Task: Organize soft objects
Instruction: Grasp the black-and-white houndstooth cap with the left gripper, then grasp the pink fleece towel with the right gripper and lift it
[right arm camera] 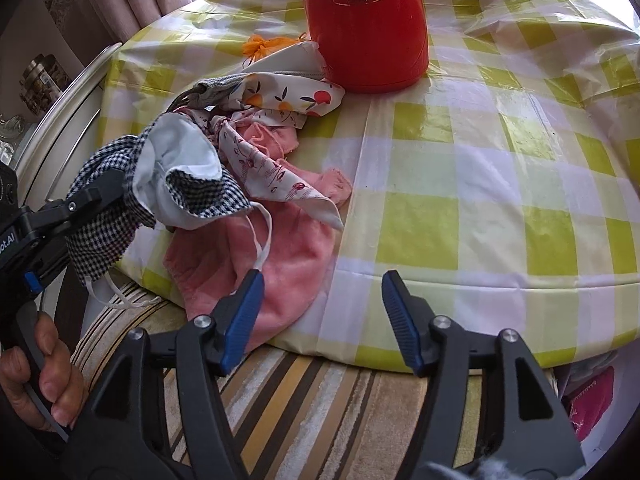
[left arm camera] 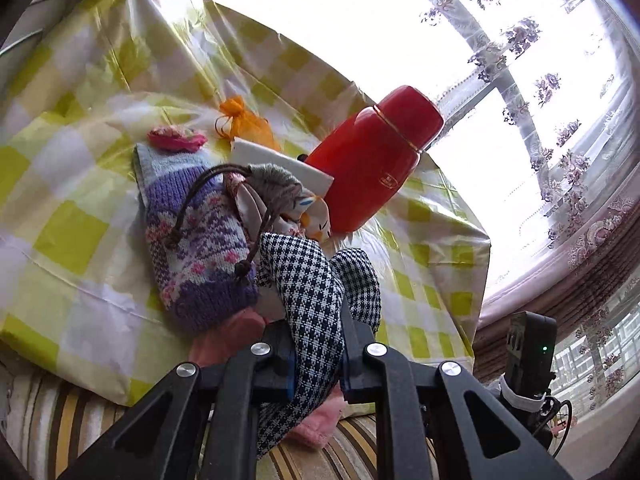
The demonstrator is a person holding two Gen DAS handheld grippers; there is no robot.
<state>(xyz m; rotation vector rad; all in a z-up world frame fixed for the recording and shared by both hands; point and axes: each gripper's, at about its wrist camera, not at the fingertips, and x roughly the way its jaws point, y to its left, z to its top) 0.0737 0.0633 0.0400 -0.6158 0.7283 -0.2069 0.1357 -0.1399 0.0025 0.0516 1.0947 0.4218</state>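
My left gripper is shut on a black-and-white houndstooth face mask, held just above the table's near edge; it also shows at the left of the right wrist view, white lining turned out. My right gripper is open and empty over the table's front edge. A pile of soft things lies on the table: a pink cloth, a white printed cloth, a fruit-print pouch, a purple knitted piece, a grey drawstring pouch, a pink flower and an orange organza bag.
A red thermos stands behind the pile on the yellow-and-white checked tablecloth. A white card leans by it. A striped cushion lies below the table edge. Curtained windows stand beyond the table.
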